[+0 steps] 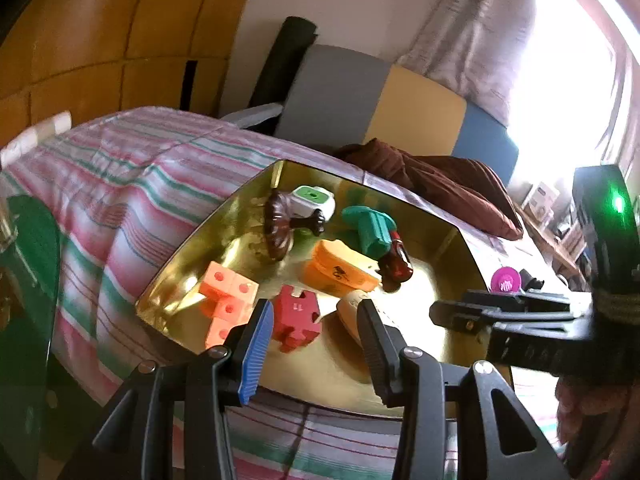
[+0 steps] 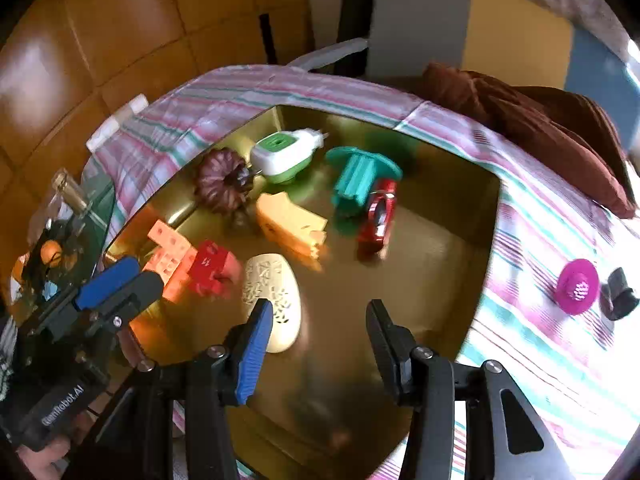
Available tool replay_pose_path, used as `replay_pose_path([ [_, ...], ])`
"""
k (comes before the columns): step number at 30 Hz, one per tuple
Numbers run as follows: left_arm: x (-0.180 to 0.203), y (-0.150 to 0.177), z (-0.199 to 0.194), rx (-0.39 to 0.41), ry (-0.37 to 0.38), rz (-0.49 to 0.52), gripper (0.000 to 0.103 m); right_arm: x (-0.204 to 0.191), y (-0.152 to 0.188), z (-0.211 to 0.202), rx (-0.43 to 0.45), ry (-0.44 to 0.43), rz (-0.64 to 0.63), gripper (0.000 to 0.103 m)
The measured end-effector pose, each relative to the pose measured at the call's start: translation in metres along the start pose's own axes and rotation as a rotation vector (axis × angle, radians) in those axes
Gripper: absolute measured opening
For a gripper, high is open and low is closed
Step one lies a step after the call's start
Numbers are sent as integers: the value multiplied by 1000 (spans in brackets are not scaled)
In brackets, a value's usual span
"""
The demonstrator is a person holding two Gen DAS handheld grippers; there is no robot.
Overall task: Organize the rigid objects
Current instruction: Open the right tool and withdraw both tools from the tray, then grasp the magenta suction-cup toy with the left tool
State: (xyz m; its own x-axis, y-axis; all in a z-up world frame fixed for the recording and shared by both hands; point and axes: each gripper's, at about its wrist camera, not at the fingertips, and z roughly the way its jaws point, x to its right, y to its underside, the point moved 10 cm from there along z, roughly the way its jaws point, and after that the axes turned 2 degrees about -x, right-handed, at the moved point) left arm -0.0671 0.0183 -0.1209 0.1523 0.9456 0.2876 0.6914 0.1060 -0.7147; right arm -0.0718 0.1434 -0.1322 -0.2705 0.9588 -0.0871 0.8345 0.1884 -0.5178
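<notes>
A gold tray (image 2: 440,248) lies on a striped bedspread. In it are a peach block (image 2: 166,250), a red puzzle block (image 2: 210,266), a white perforated oval (image 2: 272,288), a cheese wedge (image 2: 288,224), a red toy car (image 2: 380,210), a teal piece (image 2: 356,178), a white-green plug (image 2: 280,152) and a brown fluted mould (image 2: 222,182). My right gripper (image 2: 320,308) hangs open above the tray's near part, nothing between its fingers. My left gripper (image 1: 316,320) is open too, over the tray's near edge with the red puzzle block (image 1: 296,318) beyond its tips.
On the bedspread (image 2: 540,232) right of the tray lie a magenta round piece (image 2: 578,286) and a small black item (image 2: 618,294). A brown cloth (image 2: 540,120) is bunched at the far right. A glass-topped table (image 2: 92,208) with a bottle stands left of the bed.
</notes>
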Motion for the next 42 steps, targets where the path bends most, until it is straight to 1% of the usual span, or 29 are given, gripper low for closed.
replay_pose_path([
  [2,4,2,1,-4,3,14,44,8,1,-6,11,10,9,53],
  [7,12,6,4,-18,6,42,44,24,4,-15,20,29,29,53],
  [13,23,12,3,-26,11,75,44,47,14,-18,12,56,53,54],
  [19,48,19,1,-50,55,120,44,74,30,-17,-8,79,62,54],
  [20,52,20,1,-53,62,131,44,80,33,-17,-13,73,63,64],
  [22,65,22,0,-58,81,166,44,90,37,-19,0,36,85,72],
  [24,77,23,-1,-62,93,197,44,98,37,-24,19,-4,115,72],
  [25,82,23,-2,-60,97,209,44,103,35,-29,38,-15,125,72],
  [27,92,22,-3,-55,105,236,44,113,30,-40,93,-73,162,72],
  [28,97,21,-4,-56,108,248,44,122,30,-46,109,-79,183,73],
  [30,108,21,-4,-65,124,269,44,142,31,-49,104,-35,206,73],
  [32,119,21,-3,-76,141,287,44,171,37,-50,90,37,222,73],
  [33,130,21,-2,-84,156,305,44,183,39,-50,84,58,229,73],
  [36,155,21,-2,-96,190,343,44,229,55,-43,37,159,259,73],
  [38,178,21,2,-118,218,374,45,261,68,-38,4,222,289,73],
  [39,196,22,6,-137,243,395,51,274,74,-36,-5,238,305,73],
  [40,207,22,9,-149,258,403,53,287,80,-34,-9,251,333,73],
  [42,230,22,18,-182,292,405,61,306,90,-35,7,256,394,73],
])
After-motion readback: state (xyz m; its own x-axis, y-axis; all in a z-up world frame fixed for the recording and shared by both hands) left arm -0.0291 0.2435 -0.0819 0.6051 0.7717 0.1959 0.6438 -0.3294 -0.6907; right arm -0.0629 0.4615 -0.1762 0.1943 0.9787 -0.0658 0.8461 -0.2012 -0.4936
